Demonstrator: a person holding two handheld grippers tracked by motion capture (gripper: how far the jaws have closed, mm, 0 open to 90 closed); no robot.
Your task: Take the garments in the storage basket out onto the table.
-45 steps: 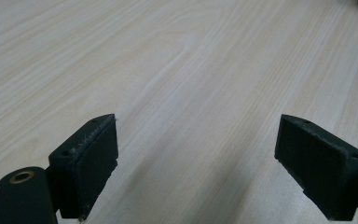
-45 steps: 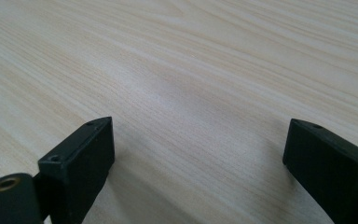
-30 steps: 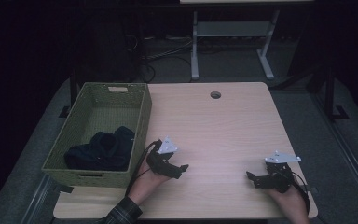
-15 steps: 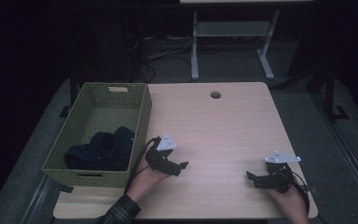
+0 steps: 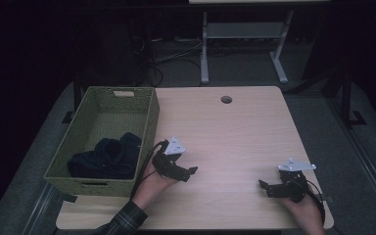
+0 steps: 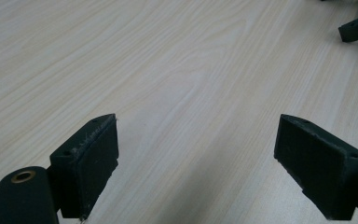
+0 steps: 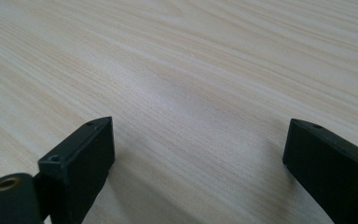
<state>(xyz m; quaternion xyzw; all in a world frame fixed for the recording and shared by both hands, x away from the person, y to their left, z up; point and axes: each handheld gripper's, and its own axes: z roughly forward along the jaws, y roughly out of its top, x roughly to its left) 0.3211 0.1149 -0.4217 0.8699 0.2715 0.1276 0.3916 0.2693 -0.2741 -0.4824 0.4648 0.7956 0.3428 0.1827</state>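
Hardly moved since a second ago — left gripper (image 5: pixel 185 172) and right gripper (image 5: pixel 268 188) both gaping wide, empty, low over pale wooden tabletop (image 5: pixel 235 132); dark navy cloth bundle (image 5: pixel 108 155) lying in green woven basket (image 5: pixel 146 128) just left of left gripper — drop apparently finished.

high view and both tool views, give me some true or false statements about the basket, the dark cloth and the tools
1. The dark cloth lies inside the green basket. True.
2. The left tool grips the cloth. False: its jaws stand open over bare table.
3. The right tool has its jaws apart. True.
4. The basket sits at the table's right edge. False: it is at the left.
5. A round hole is near the table's far edge. True.
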